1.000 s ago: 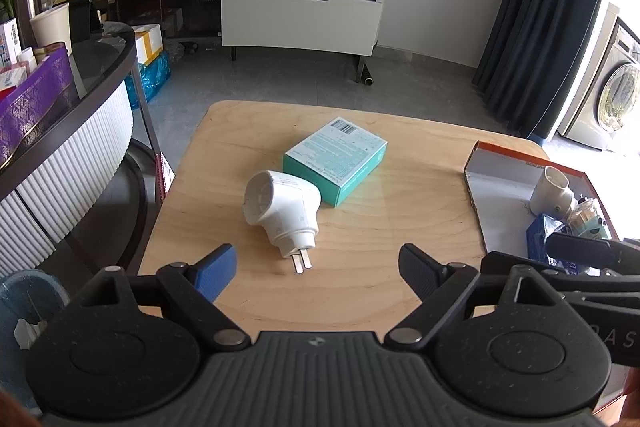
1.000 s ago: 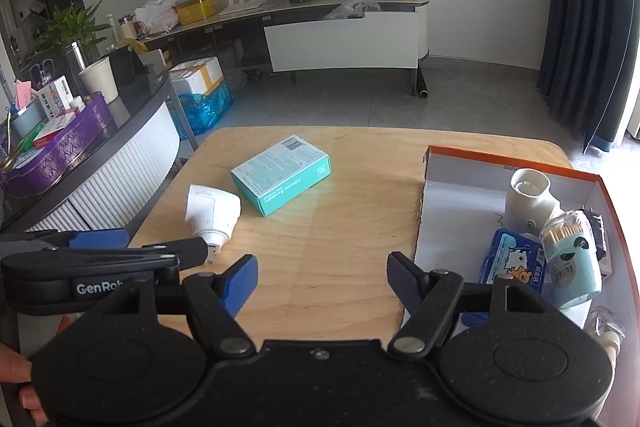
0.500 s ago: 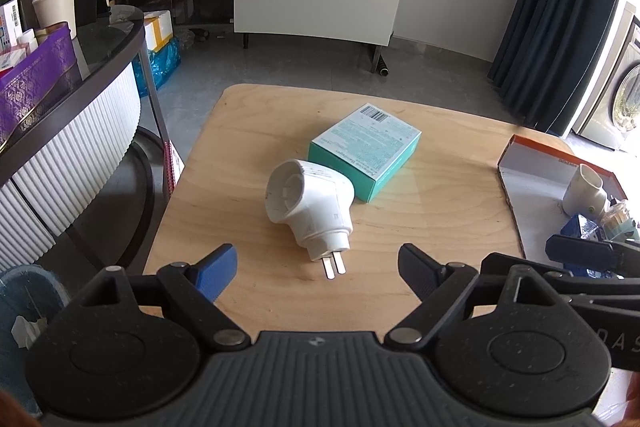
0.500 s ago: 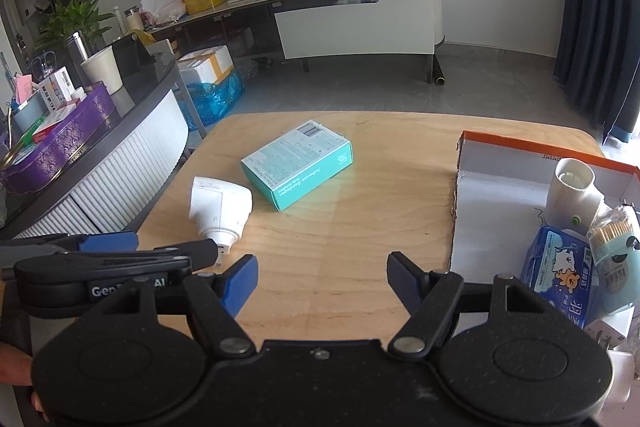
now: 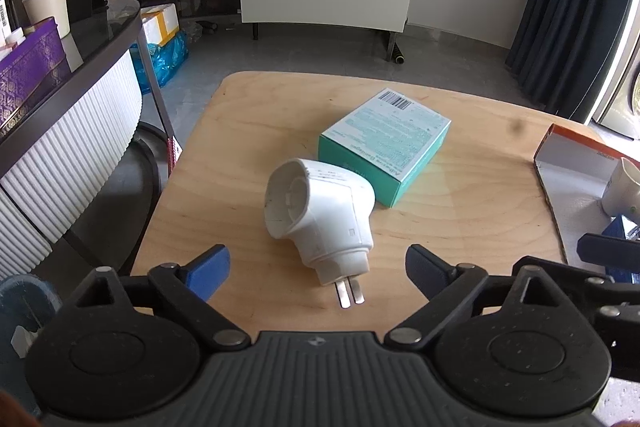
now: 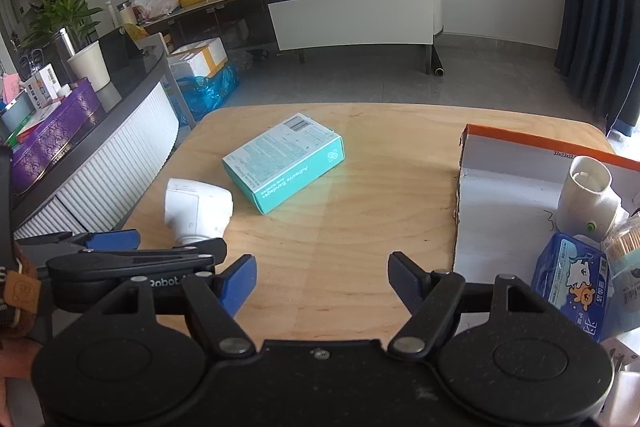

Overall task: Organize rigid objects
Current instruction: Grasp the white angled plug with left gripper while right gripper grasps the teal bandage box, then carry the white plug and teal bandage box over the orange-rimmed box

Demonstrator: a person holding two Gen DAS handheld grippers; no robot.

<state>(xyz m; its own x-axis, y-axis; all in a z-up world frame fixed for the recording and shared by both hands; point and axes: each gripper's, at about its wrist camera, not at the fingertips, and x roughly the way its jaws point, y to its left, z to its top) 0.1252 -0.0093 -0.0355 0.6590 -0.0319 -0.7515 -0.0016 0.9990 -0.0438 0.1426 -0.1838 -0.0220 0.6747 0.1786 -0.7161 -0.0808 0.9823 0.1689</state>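
A white plug adapter (image 5: 320,215) was seen on the wooden desk (image 5: 480,211), just ahead of the left claw (image 5: 318,269), whose jaws were opening around nothing. A teal bandage box (image 5: 384,143) lay beyond it. The right claw (image 6: 322,281) was held wide, empty. Several items were already gathered in the cardboard tray (image 6: 516,143) to its right; two seemingly remained.

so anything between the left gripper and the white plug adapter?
Nothing visible. The left gripper, jaws opening, faces the white plug adapter over bare table; the teal box lies behind it.
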